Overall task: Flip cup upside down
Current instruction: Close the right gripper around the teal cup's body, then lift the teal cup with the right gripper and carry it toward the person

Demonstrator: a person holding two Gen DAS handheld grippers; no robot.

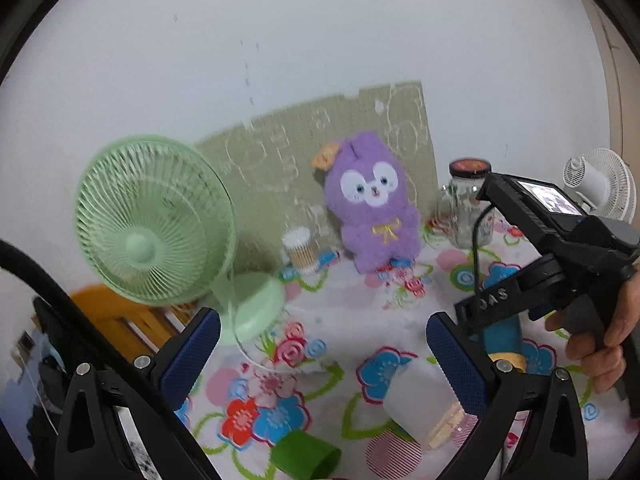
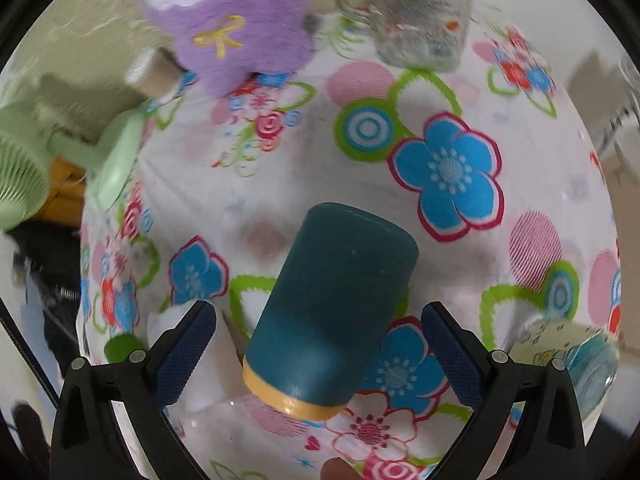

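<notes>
A dark teal cup with a yellow band at its near end sits on the flowered tablecloth. Its closed end points away from the camera. I cannot tell whether it stands or lies. My right gripper is open, with a blue-padded finger on each side of the cup and a gap on both sides. In the left wrist view the same cup shows under the right gripper's black body, held by a hand. My left gripper is open above the cloth with nothing between its fingers.
A frosted white cup and a green cup lie near my left gripper. A green fan, cotton swab tub, purple plush, glass jar and white fan line the back. A glass cup sits right.
</notes>
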